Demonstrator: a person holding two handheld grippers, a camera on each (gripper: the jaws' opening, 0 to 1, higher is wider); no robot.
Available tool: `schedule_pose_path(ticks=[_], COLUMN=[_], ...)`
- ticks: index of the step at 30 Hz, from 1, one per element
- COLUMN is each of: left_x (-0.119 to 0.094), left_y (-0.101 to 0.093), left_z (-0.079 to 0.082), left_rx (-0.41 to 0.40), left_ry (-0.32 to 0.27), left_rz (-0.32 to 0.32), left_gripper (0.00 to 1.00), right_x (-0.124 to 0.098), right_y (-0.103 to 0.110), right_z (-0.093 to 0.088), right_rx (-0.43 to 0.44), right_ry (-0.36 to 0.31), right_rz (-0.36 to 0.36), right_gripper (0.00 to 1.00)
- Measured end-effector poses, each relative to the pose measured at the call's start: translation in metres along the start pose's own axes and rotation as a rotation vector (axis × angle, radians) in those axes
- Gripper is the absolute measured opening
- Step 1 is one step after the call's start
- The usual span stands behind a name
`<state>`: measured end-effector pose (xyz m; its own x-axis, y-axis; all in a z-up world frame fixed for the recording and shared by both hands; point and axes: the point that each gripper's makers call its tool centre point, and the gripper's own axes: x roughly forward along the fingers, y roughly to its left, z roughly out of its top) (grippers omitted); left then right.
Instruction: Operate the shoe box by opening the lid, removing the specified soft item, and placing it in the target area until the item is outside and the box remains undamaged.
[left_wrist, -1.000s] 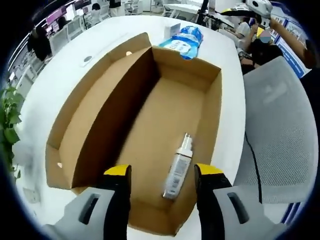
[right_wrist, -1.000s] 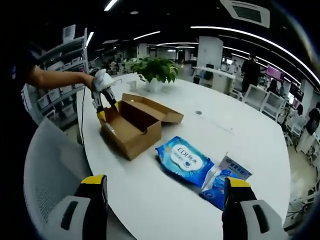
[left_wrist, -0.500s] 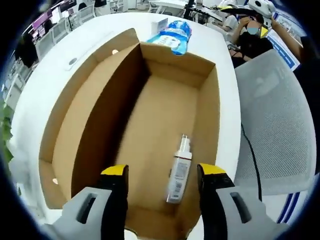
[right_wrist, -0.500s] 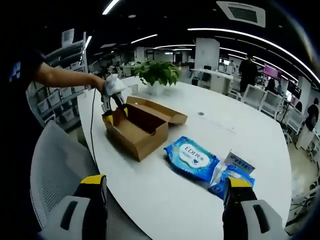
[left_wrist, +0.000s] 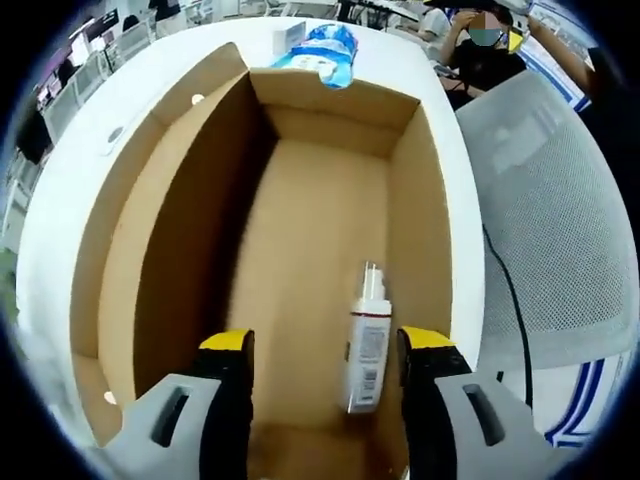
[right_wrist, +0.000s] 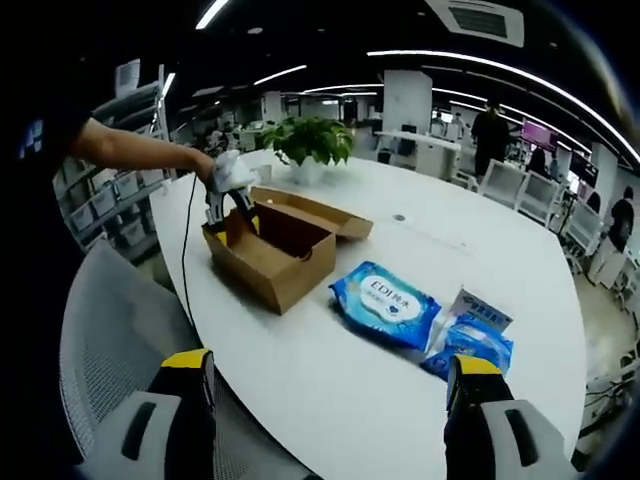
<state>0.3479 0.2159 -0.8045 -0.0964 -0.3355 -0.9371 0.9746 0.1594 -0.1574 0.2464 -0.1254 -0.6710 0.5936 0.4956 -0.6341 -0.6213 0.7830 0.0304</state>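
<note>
— Your left gripper (left_wrist: 318, 345) is spread wide, yes? What is it touching?

— Nothing. Its yellow-tipped jaws stand apart and hold nothing, hanging over the near end of the open shoe box (left_wrist: 150, 230). You can see the same gripper from the right gripper view, at the box's far left end (right_wrist: 226, 205), with your hand wrapped around it.

— And what lies inside the box?

— A small white spray bottle (left_wrist: 368, 345) lies flat on the cardboard floor, nozzle pointing away from you, close to the right-hand wall. It sits between your two left jaws as the left gripper view frames them, nearer the right one, though whether a jaw touches it I cannot tell. The lid flap (left_wrist: 95, 200) is folded out to the left over the white table (right_wrist: 330, 370).

— Where is the soft item?

— A blue wipes pack (right_wrist: 385, 305) lies on the table outside the box, to the right of it, printed face up. Just beside that, further right, lie a second blue packet (right_wrist: 470, 345) and a small white-and-blue carton (right_wrist: 480, 308), touching each other.

— And your right gripper?

— Your right gripper (right_wrist: 325, 385) is wide open too, empty, held well back from the box at the table's near edge, above a grey mesh chair (right_wrist: 110, 350).
</note>
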Motion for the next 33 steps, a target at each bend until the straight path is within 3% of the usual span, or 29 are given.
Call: schedule_pose_path(ticks=[12, 33], left_x=[0.013, 0.012], left_y=[0.0, 0.009], left_z=[-0.003, -0.005], left_rx=[0.055, 0.002], left_ry=[0.032, 0.01], left_rz=[-0.013, 0.019], left_gripper=[0.57, 0.66], right_x=[0.001, 0.006], right_y=[0.001, 0.003], right_z=[-0.003, -0.002], right_rx=[0.024, 0.027], right_ry=[0.006, 0.003], right_rz=[-0.013, -0.001], right_gripper=[0.97, 0.96])
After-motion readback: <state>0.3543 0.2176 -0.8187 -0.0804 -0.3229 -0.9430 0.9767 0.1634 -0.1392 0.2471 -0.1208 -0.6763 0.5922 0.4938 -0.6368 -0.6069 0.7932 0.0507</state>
